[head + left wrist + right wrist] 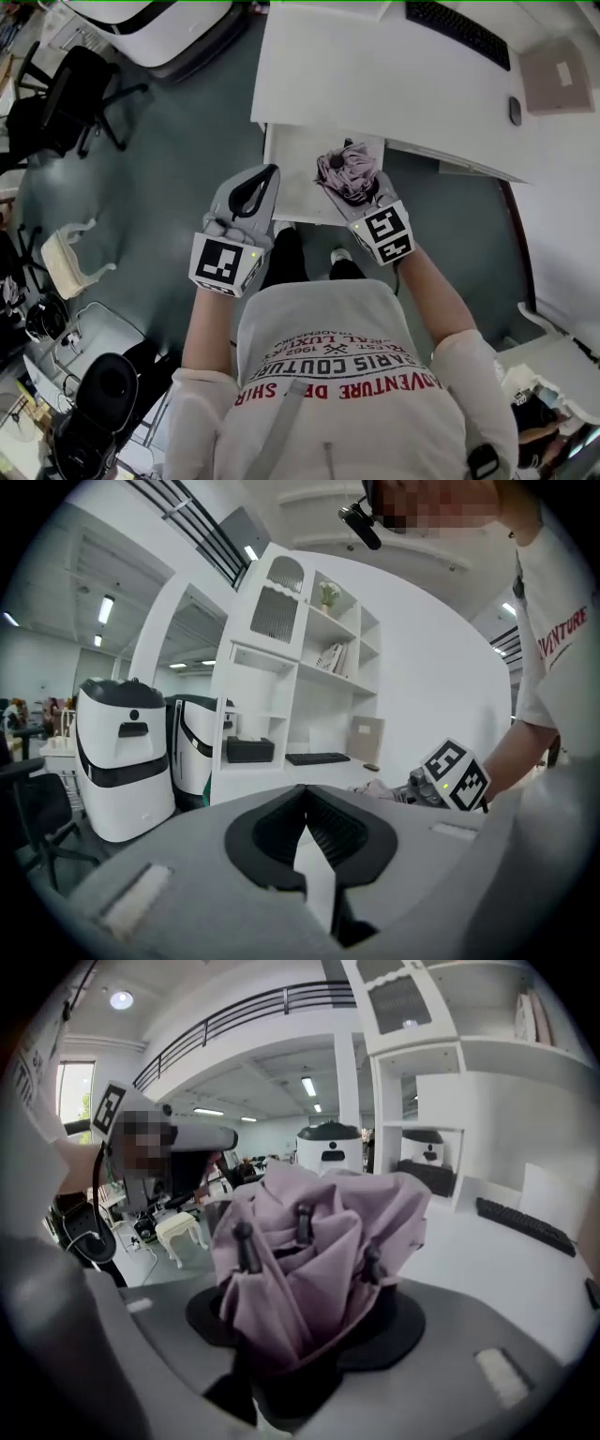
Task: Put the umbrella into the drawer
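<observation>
A folded mauve umbrella (pixel 345 171) with dark rib tips is clamped in my right gripper (pixel 361 195), which is shut on it. It hangs over the open white drawer (pixel 292 178) under the desk edge. In the right gripper view the bunched umbrella (pixel 314 1241) fills the space between the black pads (pixel 405 1321) of the right gripper (pixel 309 1309). My left gripper (pixel 271 170) hovers at the drawer's left front corner, shut, with nothing in it. The left gripper (pixel 305 790) view shows its tips meeting.
The white desk (pixel 375 84) carries a keyboard (pixel 457 33), a mouse (pixel 515 111) and a brown pad (pixel 556 77). A black office chair (pixel 70 98) and a small cream stool (pixel 70 258) stand on the floor at left. White machines (pixel 122 761) and a shelf unit (pixel 300 667) stand beyond.
</observation>
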Action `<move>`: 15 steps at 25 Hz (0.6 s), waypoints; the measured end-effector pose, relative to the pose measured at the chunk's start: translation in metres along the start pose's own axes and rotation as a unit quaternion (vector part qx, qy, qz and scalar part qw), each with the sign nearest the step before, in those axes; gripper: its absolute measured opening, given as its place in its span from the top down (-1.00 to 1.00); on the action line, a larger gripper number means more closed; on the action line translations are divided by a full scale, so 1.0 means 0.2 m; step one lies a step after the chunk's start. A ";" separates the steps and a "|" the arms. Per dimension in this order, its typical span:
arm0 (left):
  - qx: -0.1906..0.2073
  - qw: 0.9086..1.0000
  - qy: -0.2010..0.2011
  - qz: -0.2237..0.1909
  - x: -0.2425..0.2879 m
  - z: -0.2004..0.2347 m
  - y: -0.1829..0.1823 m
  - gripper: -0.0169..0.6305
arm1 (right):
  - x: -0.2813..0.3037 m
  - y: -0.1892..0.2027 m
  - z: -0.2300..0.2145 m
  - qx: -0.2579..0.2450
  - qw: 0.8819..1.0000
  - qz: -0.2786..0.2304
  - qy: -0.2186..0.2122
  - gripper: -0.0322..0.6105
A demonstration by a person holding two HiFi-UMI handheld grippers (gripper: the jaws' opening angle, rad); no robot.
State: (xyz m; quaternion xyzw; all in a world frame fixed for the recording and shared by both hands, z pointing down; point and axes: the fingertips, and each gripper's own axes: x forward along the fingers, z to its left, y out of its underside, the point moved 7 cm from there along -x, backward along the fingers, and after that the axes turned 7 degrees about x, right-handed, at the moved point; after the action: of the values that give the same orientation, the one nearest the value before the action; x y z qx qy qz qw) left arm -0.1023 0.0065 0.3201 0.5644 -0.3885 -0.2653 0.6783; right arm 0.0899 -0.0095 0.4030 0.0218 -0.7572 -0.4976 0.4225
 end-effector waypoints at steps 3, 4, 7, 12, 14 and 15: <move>-0.016 0.999 0.030 0.022 0.07 0.08 0.14 0.92 | 0.20 0.14 -0.01 -0.011 0.998 0.067 -0.011 0.19; -0.023 0.999 0.038 0.029 0.09 0.10 0.19 0.92 | 0.27 0.19 -0.02 -0.014 0.996 0.091 -0.016 0.19; -0.033 0.997 0.054 0.048 0.16 0.16 0.32 0.92 | 0.43 0.34 -0.06 -0.010 0.989 0.148 -0.029 0.18; -0.043 0.995 0.070 0.059 0.25 0.29 0.49 0.92 | 0.68 0.51 -0.10 0.001 0.978 0.203 -0.042 0.18; -0.043 0.994 0.075 0.059 0.29 0.34 0.54 0.92 | 0.77 0.58 -0.10 0.001 0.974 0.225 -0.040 0.17; -0.044 0.994 0.078 0.057 0.30 0.36 0.56 0.92 | 0.81 0.60 -0.11 0.000 0.972 0.232 -0.039 0.17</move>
State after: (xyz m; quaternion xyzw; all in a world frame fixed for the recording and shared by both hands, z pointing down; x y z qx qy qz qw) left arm -0.1370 -0.0581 0.4464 0.5299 -0.3541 -0.1979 0.7448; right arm 0.0468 -0.0377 0.5988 -0.1737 -0.7571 -0.3869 0.4969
